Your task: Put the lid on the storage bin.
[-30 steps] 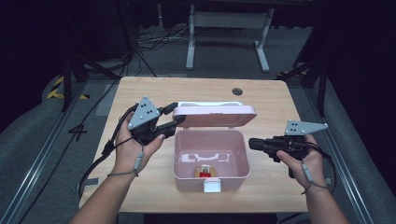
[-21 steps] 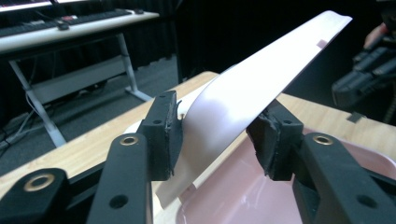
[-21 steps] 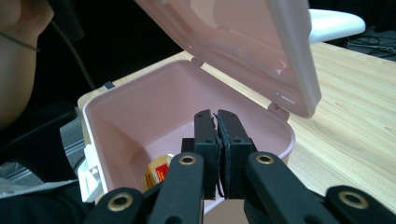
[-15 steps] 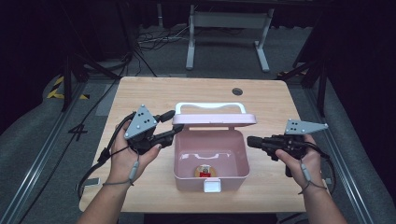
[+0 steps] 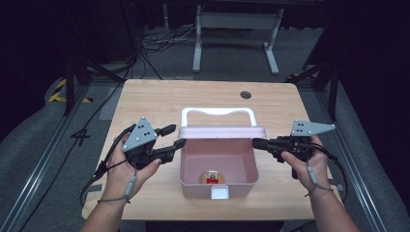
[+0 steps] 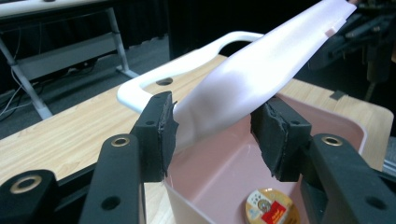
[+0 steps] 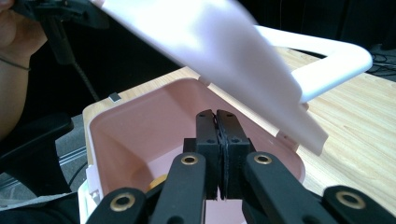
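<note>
The box [image 5: 218,164] lid [image 5: 222,131] hangs half-closed. The left gripper [image 5: 176,137] has just been spreading its fingers around the lid's corner, while the right gripper [image 5: 256,143] is pressed together, empty. Shutting remains.

Black claws [image 5: 172,137], brass-ringed screw holes, grey three-cornered plates, trailing cables, wrist cords.

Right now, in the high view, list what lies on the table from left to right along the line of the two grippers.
Person's left hand → left gripper → pink box, its lid raised and a small round item on its floor → right gripper → person's right hand.
</note>
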Demonstrator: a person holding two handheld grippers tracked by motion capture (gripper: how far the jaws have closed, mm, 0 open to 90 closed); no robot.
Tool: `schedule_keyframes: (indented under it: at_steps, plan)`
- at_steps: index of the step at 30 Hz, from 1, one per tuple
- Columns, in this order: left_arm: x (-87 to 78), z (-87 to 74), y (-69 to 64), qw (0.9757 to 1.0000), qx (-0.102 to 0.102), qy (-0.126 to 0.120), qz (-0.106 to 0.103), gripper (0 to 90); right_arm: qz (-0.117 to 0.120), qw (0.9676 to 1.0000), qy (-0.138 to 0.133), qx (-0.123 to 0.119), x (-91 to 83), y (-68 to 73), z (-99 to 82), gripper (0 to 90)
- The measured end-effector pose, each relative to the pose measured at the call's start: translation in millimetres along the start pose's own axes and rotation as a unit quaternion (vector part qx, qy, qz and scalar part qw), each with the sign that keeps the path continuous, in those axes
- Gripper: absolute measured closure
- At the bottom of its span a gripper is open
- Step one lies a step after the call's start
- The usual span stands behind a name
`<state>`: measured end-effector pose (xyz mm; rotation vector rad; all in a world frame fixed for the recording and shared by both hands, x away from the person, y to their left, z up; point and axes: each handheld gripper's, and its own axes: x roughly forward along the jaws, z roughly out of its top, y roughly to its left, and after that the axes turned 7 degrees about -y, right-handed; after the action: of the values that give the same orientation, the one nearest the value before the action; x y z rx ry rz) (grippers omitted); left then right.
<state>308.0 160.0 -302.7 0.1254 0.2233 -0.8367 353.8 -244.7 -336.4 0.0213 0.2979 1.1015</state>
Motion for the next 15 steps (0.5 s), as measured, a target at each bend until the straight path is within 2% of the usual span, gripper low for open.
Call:
schedule_keyframes:
  at_steps: [6,10,15]
  plan:
    - [-6.4,-4.1,1.0,1.0000,-0.006,0.008,0.002,49.2,-0.001,1.0000,-0.007,0.000,-0.3,-2.9,2.3,89.9]
    - [-13.2,-7.3,8.8,0.9996,-0.014,0.016,0.017,49.3,0.003,1.0000,-0.007,0.000,2.7,-4.7,2.9,90.0]
    - [-16.0,-10.5,14.2,0.9991,-0.013,0.032,0.024,49.3,0.004,1.0000,-0.009,0.001,3.8,-5.5,3.9,89.9]
